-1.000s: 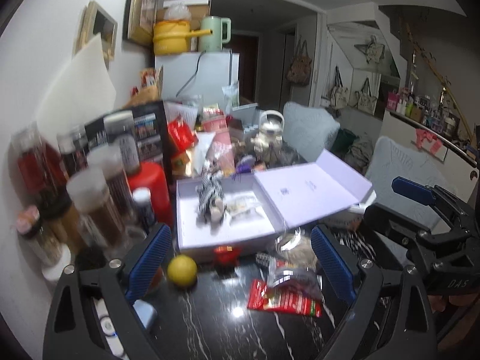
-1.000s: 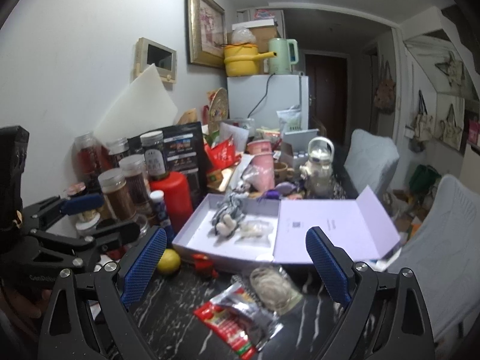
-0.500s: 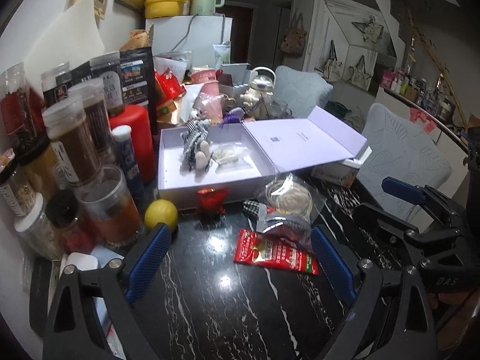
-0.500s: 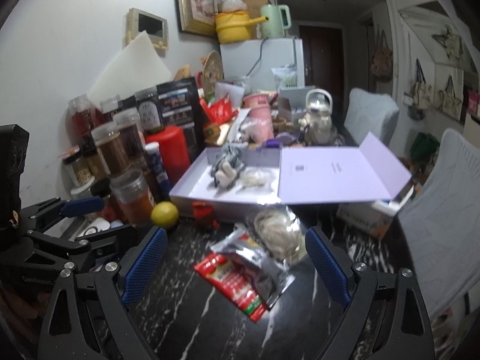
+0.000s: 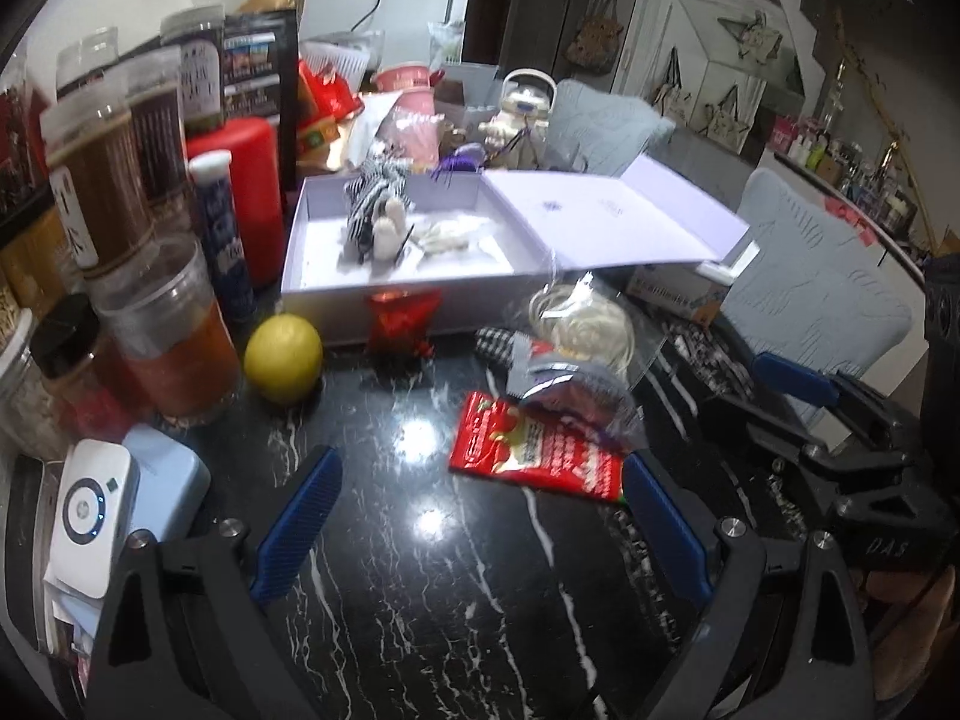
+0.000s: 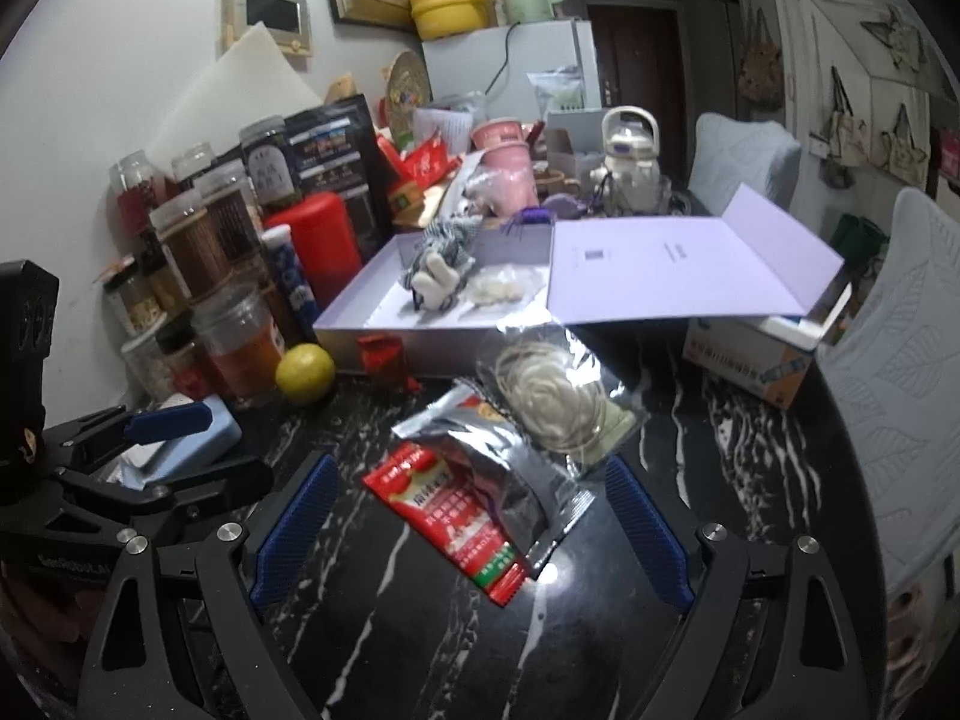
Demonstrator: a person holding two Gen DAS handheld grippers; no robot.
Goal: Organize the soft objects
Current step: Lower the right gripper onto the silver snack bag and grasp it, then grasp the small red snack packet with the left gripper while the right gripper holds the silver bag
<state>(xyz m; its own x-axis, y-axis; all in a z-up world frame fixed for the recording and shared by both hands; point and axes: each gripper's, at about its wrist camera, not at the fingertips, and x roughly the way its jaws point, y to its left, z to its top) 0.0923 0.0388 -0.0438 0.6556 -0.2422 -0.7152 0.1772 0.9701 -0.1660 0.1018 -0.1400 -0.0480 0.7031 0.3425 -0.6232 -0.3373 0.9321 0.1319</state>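
Observation:
An open lilac box [image 5: 312, 252] [image 6: 354, 315] stands on the black marble table; a striped plush toy [image 5: 375, 213] [image 6: 441, 264] and a clear bag [image 5: 450, 234] lie inside it. In front lie a red snack packet [image 5: 534, 456] [image 6: 450, 510], a silver packet [image 6: 510, 450], a clear bag with a white coil [image 5: 579, 324] [image 6: 552, 390], a small red pouch [image 5: 399, 324] [image 6: 384, 354] and a checked cloth [image 5: 498, 342]. My left gripper [image 5: 480, 528] is open and empty above the table. My right gripper [image 6: 468, 528] is open and empty just short of the red packet.
A yellow lemon [image 5: 282, 357] [image 6: 305, 373] sits left of the box. Several jars [image 5: 162, 330], a red canister [image 5: 240, 180] and a blue tube [image 5: 222, 240] crowd the left side. A white device [image 5: 90, 516] lies front left. A cardboard carton [image 6: 750, 360] sits right, by padded chairs [image 6: 888, 360].
Both grippers have tilted down and moved closer to the table; the packets and the box now show larger and lower in view. Both stayed open.

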